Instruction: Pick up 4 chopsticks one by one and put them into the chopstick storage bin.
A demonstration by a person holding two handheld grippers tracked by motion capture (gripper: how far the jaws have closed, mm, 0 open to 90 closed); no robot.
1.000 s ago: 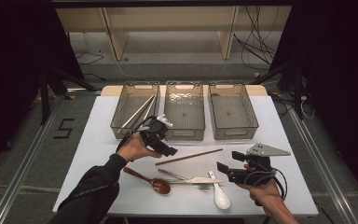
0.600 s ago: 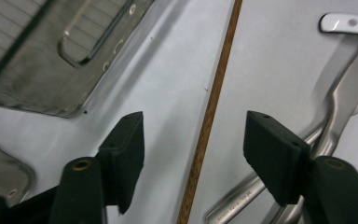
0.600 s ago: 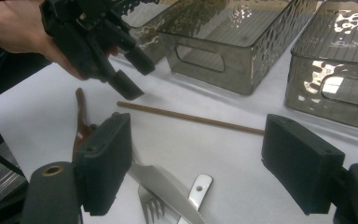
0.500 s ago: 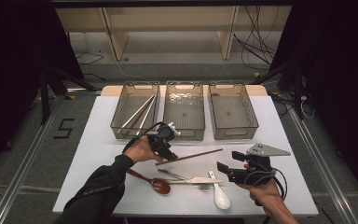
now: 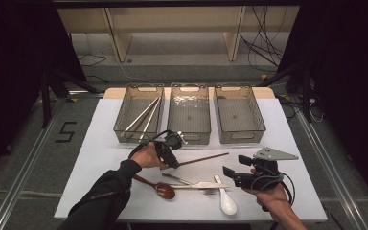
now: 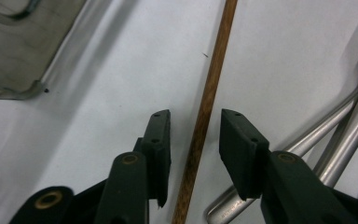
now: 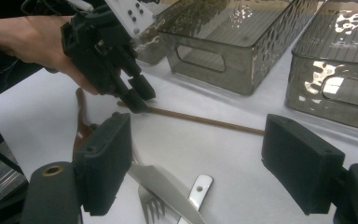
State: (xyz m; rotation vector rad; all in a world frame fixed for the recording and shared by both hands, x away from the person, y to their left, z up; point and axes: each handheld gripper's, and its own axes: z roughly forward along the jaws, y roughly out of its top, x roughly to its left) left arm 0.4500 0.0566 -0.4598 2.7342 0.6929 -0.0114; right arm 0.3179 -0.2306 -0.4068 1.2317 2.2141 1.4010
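Note:
A thin brown chopstick (image 5: 203, 158) lies on the white table (image 5: 100, 143), in front of the bins. My left gripper (image 5: 171, 161) is down at its left end. In the left gripper view the two jaws stand open on either side of the chopstick (image 6: 207, 98), with a gap on each side. My left gripper (image 6: 193, 128) touches nothing I can see. My right gripper (image 5: 234, 174) hovers open near the table's front right, holding nothing. In its own view, my right gripper (image 7: 196, 163) looks toward the left gripper (image 7: 137, 98) and the chopstick (image 7: 205, 121).
Three clear bins stand in a row at the back: the left bin (image 5: 124, 136) holds pale chopsticks (image 5: 143, 115), while the middle bin (image 5: 188, 139) and right bin (image 5: 242, 139) look bare. A brown spoon (image 5: 162, 190), knife (image 5: 202, 185), fork (image 5: 210, 191) and white spoon (image 5: 227, 203) lie at the front.
My left gripper has moved from beside the left bin toward me and down, so its open jaws now straddle the brown chopstick. The right gripper has stayed put.

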